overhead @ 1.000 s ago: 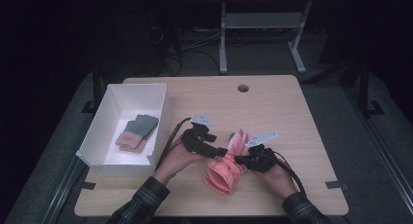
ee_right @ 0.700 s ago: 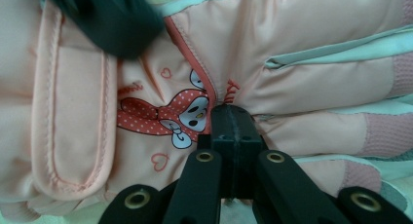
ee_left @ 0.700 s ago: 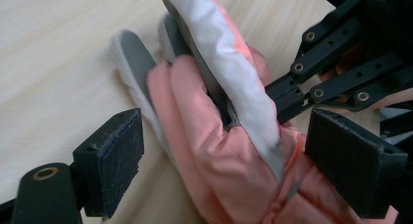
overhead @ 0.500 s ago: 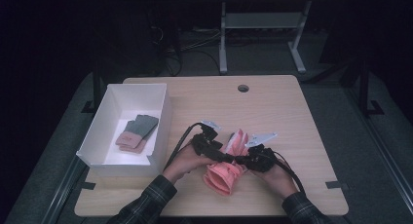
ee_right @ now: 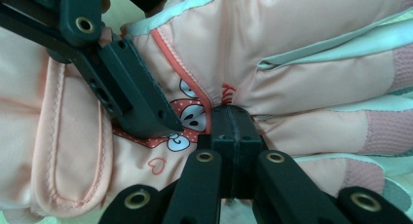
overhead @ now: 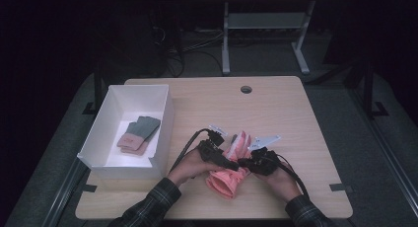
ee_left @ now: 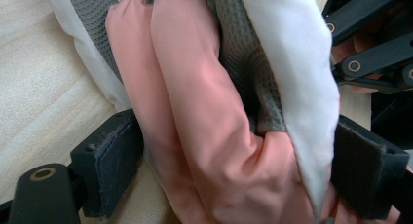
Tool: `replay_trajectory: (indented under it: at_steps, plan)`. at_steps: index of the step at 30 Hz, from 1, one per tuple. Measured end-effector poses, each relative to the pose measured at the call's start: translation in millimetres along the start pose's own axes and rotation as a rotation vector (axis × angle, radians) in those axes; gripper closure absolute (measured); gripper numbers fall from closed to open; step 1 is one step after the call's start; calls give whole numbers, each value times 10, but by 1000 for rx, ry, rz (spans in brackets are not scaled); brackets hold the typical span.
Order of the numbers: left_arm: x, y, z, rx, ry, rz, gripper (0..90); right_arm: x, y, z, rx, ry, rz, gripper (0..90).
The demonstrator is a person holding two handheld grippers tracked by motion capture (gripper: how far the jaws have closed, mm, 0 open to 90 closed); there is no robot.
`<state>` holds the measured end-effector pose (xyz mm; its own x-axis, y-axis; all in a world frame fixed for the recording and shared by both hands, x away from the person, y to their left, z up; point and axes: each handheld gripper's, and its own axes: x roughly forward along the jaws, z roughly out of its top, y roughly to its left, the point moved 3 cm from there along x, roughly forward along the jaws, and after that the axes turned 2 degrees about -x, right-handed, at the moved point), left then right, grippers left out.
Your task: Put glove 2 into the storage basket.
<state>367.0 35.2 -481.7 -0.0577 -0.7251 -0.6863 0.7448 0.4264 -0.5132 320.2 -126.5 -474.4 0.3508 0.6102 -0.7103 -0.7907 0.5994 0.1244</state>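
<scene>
Near the front edge of the table, between the person's two hands, lies a pink glove, its cuff toward the person and its fingers pointing away. The right tool is clamped tight on a fold of the glove's fabric just beside the printed cartoon patch, probably to pin the glove down so it cannot slide while the other hand works. The left tool stands wide, its jaws having just been opening, and the bunched pink, white and grey fabric of the glove sits between its two pads; the fabric fills the gap and seems to brush both pads, though I cannot tell whether they press on it. My guess is that this tool is being set around the thick part of the glove for a fresh hold.

At the left side of the table stands a white box, open on top, with another glove of pink and grey-green lying flat inside. That suggests the pink glove is meant to join it, so the grip being taken now looks like preparation for lifting it across.
</scene>
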Motion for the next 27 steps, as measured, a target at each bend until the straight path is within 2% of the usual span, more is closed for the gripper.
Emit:
replay_trajectory:
  at_steps: [6,10,13,18,20,22,24,27]
  plan:
    - [2,1,-4,4,5,-19,146,-1,-3,-1,2,-2,4,900]
    - [-13,18,-13,4,12,-21,248,6,-1,2,-2,-2,-1,900]
    - [-32,54,-23,0,12,-28,361,10,-1,6,-4,-6,-4,900]
    - [-46,90,-37,0,7,-31,505,-22,-19,17,10,-20,17,896]
    - [-57,96,-35,0,8,-34,548,-75,-26,21,20,-38,40,822]
    - [-65,84,-29,10,4,-25,577,-152,-28,19,9,-52,42,737]
    - [-71,68,-22,16,2,-16,595,-238,-45,-4,10,-74,29,634]
    - [-85,47,-18,7,-8,-12,609,-360,-98,-85,37,-108,-1,471]
